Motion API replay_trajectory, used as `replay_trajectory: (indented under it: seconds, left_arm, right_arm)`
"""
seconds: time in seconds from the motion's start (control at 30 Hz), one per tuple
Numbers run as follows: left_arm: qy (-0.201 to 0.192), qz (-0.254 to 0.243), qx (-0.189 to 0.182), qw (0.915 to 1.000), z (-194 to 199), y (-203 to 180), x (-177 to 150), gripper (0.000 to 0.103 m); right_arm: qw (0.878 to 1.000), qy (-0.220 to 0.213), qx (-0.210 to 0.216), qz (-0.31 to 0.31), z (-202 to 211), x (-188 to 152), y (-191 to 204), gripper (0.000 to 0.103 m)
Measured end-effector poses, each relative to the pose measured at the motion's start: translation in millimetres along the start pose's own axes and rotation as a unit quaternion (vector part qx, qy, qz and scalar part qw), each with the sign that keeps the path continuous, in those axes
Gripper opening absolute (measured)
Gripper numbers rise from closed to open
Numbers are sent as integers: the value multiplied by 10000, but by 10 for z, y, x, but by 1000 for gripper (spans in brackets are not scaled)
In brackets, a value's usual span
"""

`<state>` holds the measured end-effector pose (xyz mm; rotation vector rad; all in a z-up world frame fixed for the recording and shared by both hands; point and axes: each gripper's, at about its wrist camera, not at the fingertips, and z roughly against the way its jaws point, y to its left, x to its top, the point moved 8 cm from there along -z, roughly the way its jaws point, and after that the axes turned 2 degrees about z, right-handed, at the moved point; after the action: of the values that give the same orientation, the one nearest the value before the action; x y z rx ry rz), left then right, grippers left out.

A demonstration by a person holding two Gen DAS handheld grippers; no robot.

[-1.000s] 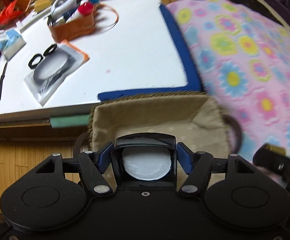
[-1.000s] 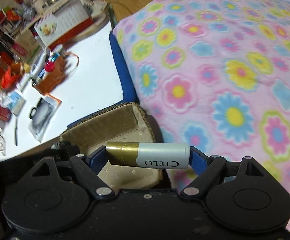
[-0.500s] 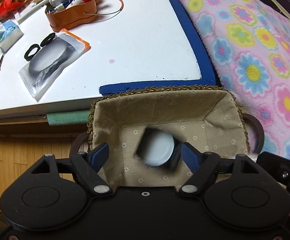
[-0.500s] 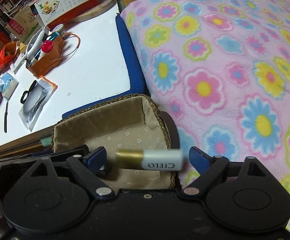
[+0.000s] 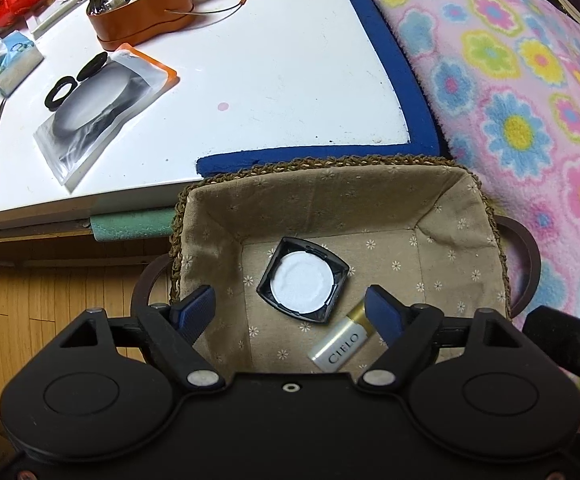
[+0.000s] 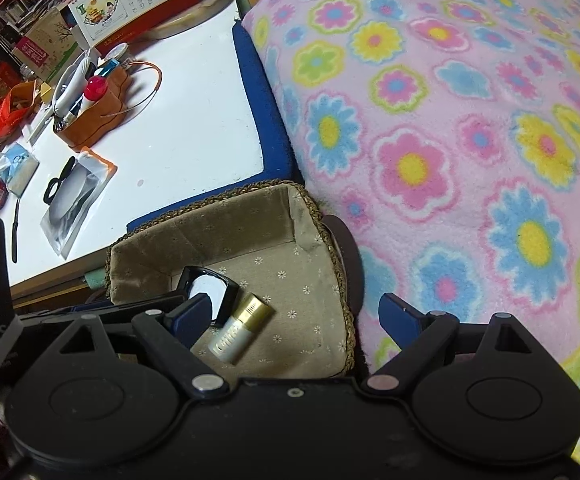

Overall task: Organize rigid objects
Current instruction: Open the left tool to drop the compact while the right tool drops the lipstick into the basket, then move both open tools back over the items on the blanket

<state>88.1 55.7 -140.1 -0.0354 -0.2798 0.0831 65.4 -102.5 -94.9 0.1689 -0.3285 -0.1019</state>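
Compact (image 5: 302,280) and tube (image 5: 340,344) dropped, jaws spread

A second ago the left gripper (image 5: 290,312) pinches the black case (image 5: 302,280) with the white pad, and now its jaws are wide apart with nothing in them, and the case lies on the floor of the basket (image 5: 330,200). The right gripper (image 6: 296,316) squeezes the white and gold tube (image 6: 238,334) back then, and now that tube lies in the basket too, just beside the case, and the jaws have just been opening.
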Motion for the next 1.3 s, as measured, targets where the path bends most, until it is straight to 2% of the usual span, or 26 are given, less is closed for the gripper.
replay_trajectory:
  seconds: [1.03,1.3]
  left_arm:
    - [-150,20,196,9997,23,80,11,82]
    - [-310,22,425,9986,25,145,10,82]
  right_arm:
    - [9999,-65,-149,36,-8,16,10,91]
    - [9996,-185,-196,6,21,26,-7,91]
